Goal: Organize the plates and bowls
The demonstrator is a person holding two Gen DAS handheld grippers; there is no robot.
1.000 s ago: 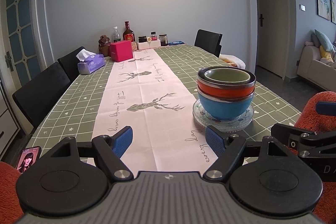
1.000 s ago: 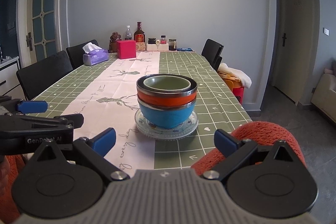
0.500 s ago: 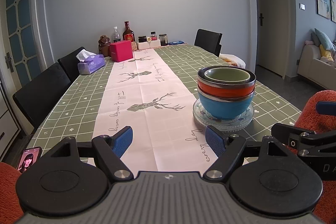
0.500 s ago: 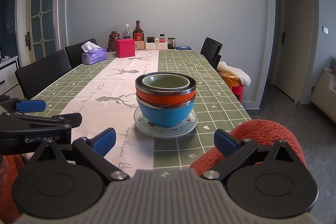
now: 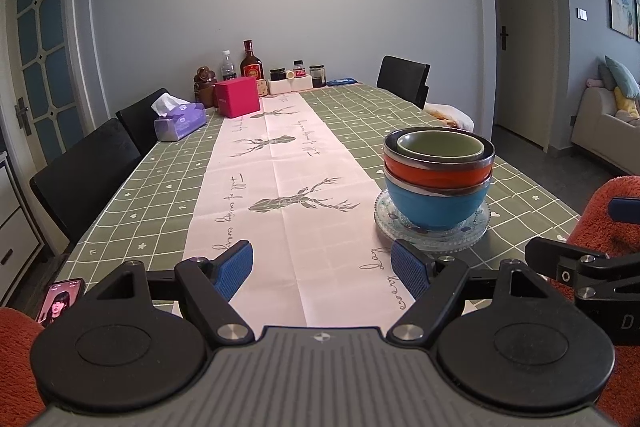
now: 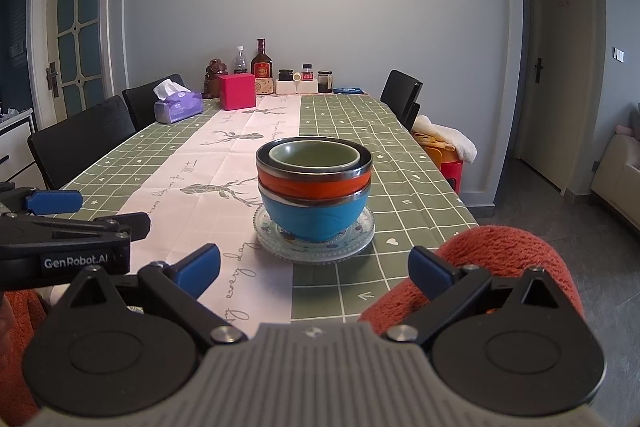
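Note:
A stack of three bowls stands on a clear glass plate (image 5: 432, 233) on the table: a blue bowl (image 5: 436, 205) at the bottom, an orange bowl (image 5: 436, 173) on it, a green bowl (image 5: 440, 147) nested on top. The stack also shows in the right wrist view, with the glass plate (image 6: 314, 247), blue bowl (image 6: 316, 219), orange bowl (image 6: 314, 185) and green bowl (image 6: 314, 155). My left gripper (image 5: 322, 269) is open and empty, near the table's front edge, left of the stack. My right gripper (image 6: 314, 271) is open and empty, just short of the plate.
A pink runner (image 5: 280, 187) lies along the green checked tablecloth (image 5: 152, 183). A tissue box (image 5: 180, 121), a red box (image 5: 236, 101), bottles and jars stand at the far end. Black chairs (image 5: 88, 171) line the left side. A phone (image 5: 60, 301) lies at the near left.
Both grippers have drifted very slightly; the stack sits a touch lower in the right wrist view. Nothing was taken hold of or let go.

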